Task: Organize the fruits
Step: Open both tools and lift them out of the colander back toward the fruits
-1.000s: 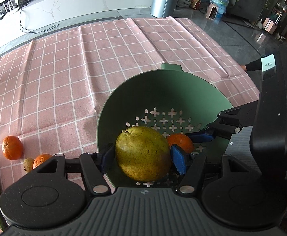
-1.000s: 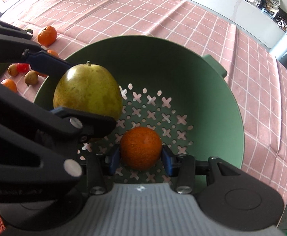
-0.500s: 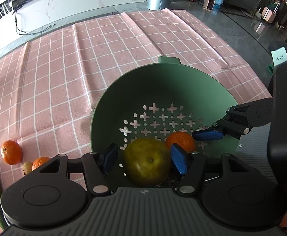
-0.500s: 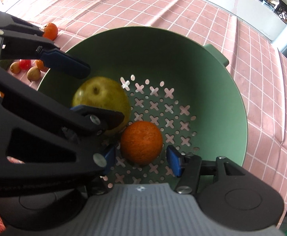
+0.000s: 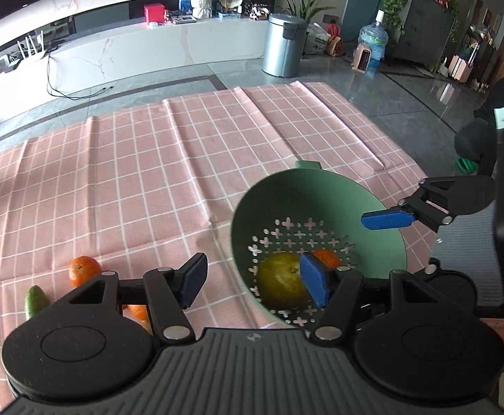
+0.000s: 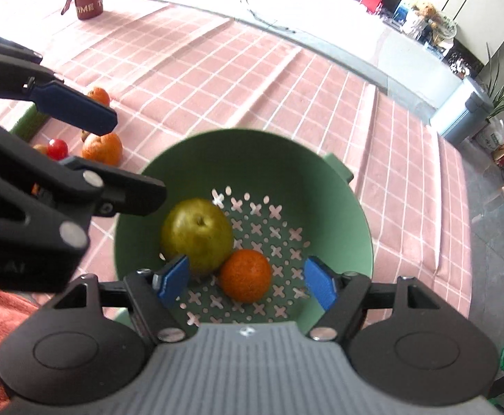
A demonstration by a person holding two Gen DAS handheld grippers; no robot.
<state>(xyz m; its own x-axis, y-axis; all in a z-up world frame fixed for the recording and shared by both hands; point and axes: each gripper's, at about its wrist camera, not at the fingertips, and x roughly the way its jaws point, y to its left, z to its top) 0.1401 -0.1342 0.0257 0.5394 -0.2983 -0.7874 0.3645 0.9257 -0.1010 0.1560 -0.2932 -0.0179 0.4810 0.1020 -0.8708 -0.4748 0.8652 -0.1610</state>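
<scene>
Colander (image 6: pixel 342 214): 1, green, cross-cut holes; seen centre-low in rt wrist view, lower right of centre in left wrist view (image 5: pixel 366 204); set on pink check cloth (image 5: pixel 148 180).
Fruit in colander: 2 counted – 1 pear (image 6: pixel 196 231), 1 orange (image 6: pixel 245 275), touching, pear to frame-left of orange in both views.
Pear axis: stem/calyx end is turned up toward the camera, so long axis roughly upright; exact tilt can't be told.
Fruit on cloth, rt view: upper-left quadrant, 2 oranges (image 6: pixel 102 149) (image 6: pixel 98 95), 1 red cherry tomato (image 6: pixel 57 148), green cucumber (image 6: pixel 30 121) partly hidden; small brownish fruit nearby, count unclear.
Fruit on cloth, left view: lower left, 1 orange (image 5: pixel 84 269), cucumber tip (image 5: pixel 36 301), another orange (image 5: pixel 136 313) half hidden behind finger.
Left gripper (image 5: pixel 252 282): jaws spread wide, nothing held; rt pad in front of pear, left pad over cloth outside rim.
Right gripper (image 6: pixel 245 282): jaws spread wide, nothing gripped; held above colander, orange seen between pads w/ gaps both sides.
</scene>
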